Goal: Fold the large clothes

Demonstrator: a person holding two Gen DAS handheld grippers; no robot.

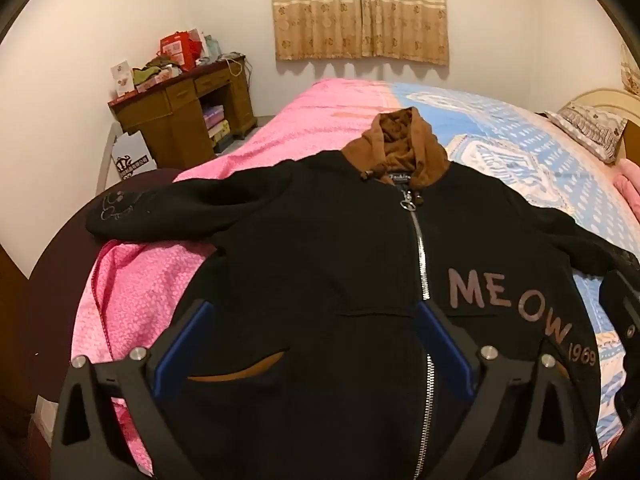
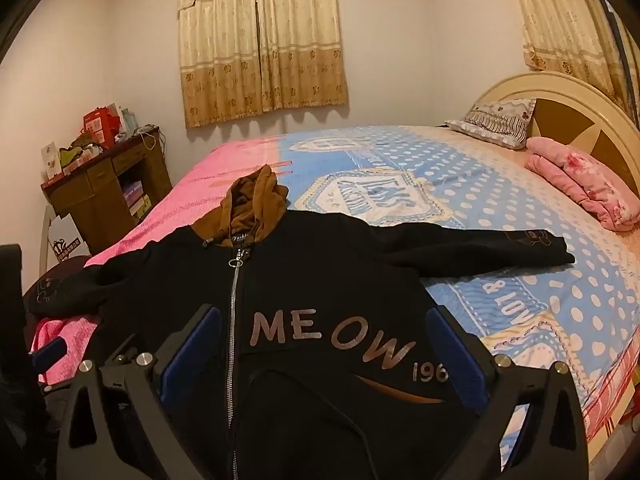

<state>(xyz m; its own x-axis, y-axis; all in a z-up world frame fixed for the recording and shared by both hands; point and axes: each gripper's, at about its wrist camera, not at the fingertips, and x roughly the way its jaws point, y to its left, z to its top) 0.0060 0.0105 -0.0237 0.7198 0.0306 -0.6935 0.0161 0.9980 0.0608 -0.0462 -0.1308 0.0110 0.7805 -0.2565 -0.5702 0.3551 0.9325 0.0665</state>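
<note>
Black hoodie point(image 1: 320, 248) lying flat, face up, zipped, on bed point(image 2: 520, 280), near edge; both sleeves spreading out sideways, hood pointing far. No fold showing; whole task remaining. Left tongs point(image 1: 312, 336) and right tongs point(image 2: 324, 344) hovering apart, gripping nothing.

Both wrist views over hoodie point(image 1: 320, 240)

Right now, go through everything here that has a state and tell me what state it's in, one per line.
Hoodie: spread flat on the bed, front up, not yet folded.
Zipper: closed up to the collar.
Hood: lying flat above the collar.
Sleeves: stretched out to both sides.
Curtains: drawn shut.
Left gripper: open, holding nothing.
Right gripper: open, holding nothing.
</note>
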